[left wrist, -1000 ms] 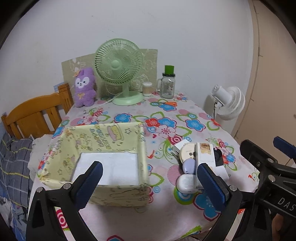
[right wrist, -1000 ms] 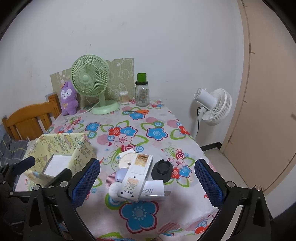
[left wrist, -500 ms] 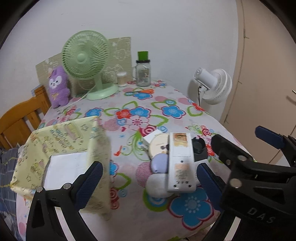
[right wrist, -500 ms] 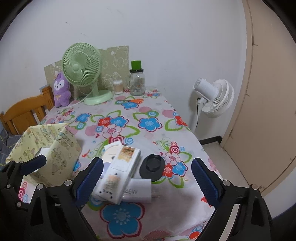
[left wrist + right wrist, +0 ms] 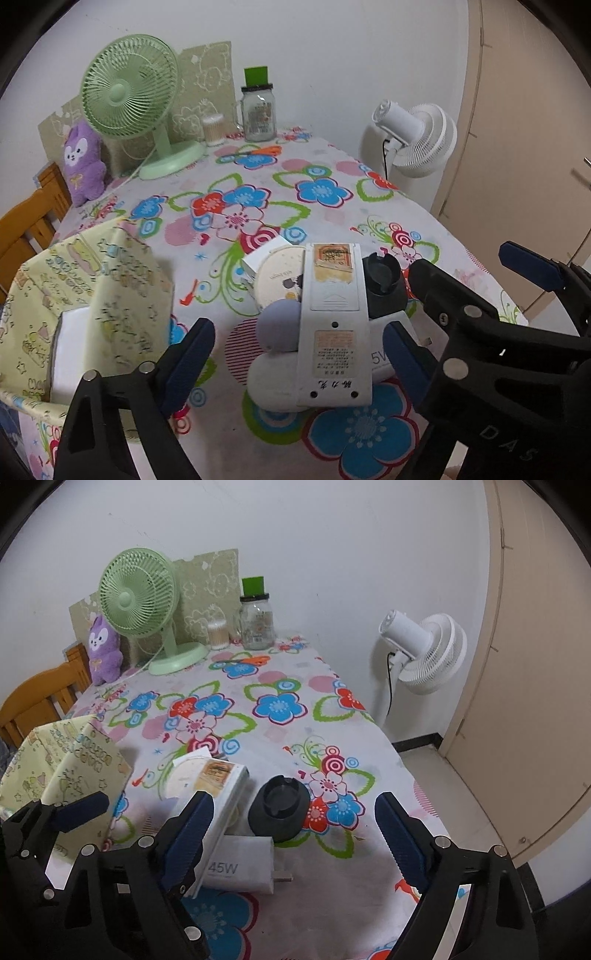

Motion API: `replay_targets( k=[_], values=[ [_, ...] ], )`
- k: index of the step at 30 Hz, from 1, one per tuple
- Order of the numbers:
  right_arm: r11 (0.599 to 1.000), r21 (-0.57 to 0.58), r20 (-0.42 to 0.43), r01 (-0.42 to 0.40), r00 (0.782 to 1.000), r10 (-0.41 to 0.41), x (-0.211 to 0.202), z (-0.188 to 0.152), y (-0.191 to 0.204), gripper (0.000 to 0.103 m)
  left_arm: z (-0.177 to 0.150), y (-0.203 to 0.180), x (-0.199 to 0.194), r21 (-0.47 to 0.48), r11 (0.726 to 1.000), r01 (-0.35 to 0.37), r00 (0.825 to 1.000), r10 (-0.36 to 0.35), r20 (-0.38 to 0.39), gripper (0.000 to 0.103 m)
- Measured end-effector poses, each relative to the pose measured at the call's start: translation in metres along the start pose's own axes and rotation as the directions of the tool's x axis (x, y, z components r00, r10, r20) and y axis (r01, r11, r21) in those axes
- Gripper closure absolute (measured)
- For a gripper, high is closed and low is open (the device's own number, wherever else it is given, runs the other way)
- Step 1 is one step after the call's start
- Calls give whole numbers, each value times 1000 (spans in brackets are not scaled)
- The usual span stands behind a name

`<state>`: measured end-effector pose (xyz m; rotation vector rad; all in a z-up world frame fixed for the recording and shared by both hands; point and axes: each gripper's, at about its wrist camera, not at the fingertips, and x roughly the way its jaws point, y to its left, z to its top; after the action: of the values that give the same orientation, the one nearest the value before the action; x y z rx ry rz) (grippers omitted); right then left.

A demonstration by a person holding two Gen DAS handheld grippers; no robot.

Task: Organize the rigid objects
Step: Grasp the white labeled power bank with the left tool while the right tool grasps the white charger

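Note:
A pile of rigid items lies near the table's front edge. A white remote [image 5: 334, 332] rests face down across a lilac round piece [image 5: 279, 326] and a white oval case [image 5: 271, 386]. Beside them are a cream round compact [image 5: 279, 277], a black round holder [image 5: 279, 808] and a white 45W charger [image 5: 240, 867]. My left gripper [image 5: 297, 363] hovers above the remote, its jaws closing, pads clear of it. My right gripper [image 5: 293, 840] hangs over the holder and charger, jaws closing, touching neither. A yellow patterned fabric box [image 5: 110, 280] stands to the left.
At the back stand a green desk fan [image 5: 129, 92], a purple plush [image 5: 83, 162], a glass jar with a green lid [image 5: 258, 110] and a cotton-swab tub [image 5: 213, 129]. A white floor fan [image 5: 424, 650] stands beyond the table's right edge, and a wooden chair [image 5: 37, 701] at the left.
My left gripper swung right from the yellow box to over the pile and came lower. My right gripper also sank closer to the pile. Both pairs of jaws have narrowed somewhat.

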<state>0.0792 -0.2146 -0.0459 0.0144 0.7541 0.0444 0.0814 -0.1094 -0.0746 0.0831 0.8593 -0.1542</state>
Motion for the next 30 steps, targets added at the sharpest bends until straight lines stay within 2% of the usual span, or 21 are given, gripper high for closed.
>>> replay_targets(
  k=[7, 10, 14, 21, 30],
  values=[
    [1000, 9, -41, -6, 999, 6, 18, 0, -4, 14, 2, -6, 16, 12, 1000, 14, 999, -14, -38, 30],
    [1000, 12, -58, -7, 998, 8, 24, -2, -4, 14, 1, -8, 24, 11, 999, 36, 997, -35, -69, 41],
    [1000, 15, -73, -11, 997, 12, 29, -5, -4, 14, -1, -15, 27, 31, 998, 62, 996, -60, -68, 57],
    [1000, 14, -80, -13, 997, 14, 32, -6, -3, 14, -3, -15, 25, 33, 997, 66, 996, -64, -59, 58],
    [999, 14, -90, -30, 995, 31, 25, -12, 10, 14, -13, -1, 8, 21, 999, 29, 999, -29, -19, 58]
  ],
)
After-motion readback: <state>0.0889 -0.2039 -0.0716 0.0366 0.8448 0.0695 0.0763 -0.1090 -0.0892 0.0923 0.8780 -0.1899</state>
